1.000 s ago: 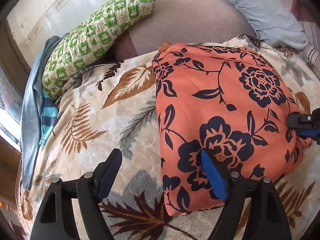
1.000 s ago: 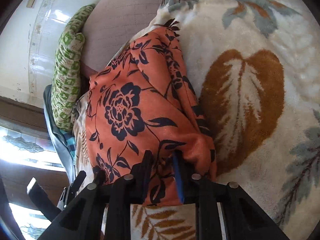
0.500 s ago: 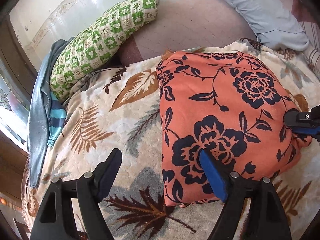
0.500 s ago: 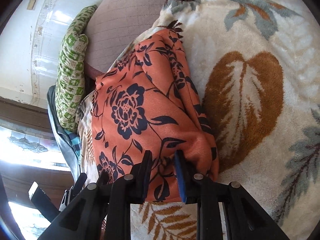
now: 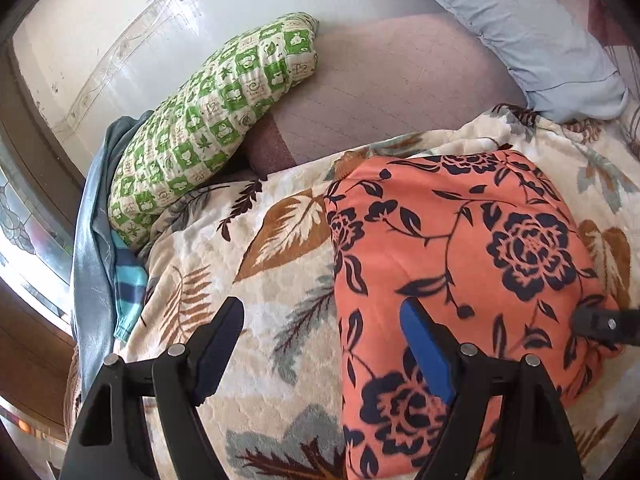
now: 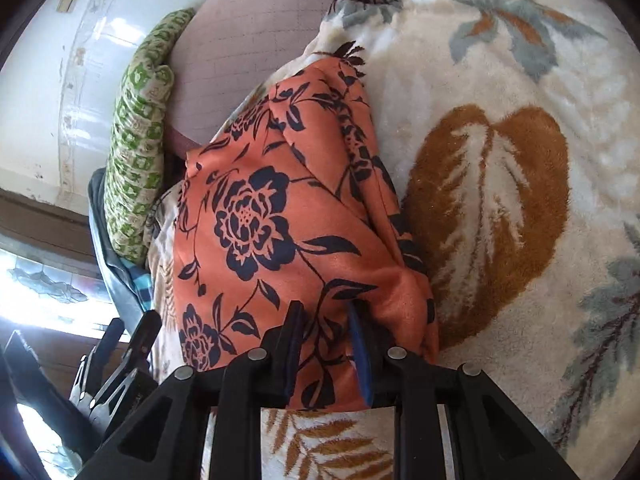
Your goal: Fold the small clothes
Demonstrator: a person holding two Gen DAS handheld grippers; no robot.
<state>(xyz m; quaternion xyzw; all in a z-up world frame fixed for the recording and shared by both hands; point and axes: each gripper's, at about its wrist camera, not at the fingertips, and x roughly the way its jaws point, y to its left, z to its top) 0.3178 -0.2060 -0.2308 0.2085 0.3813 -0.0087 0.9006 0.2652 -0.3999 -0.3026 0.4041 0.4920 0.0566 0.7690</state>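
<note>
Right wrist | orange floral garment (image 6: 288,216) edge between right gripper (image 6: 324,332) fingers (image 6: 294,336)

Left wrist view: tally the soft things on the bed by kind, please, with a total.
Folded orange flowered garment: 1
Pillows: 2, one green checked, one pale blue
Leaf-print blanket: 1
Clothes bunched at the bed's left edge: 2, one grey-blue, one striped blue
Total: 6
</note>
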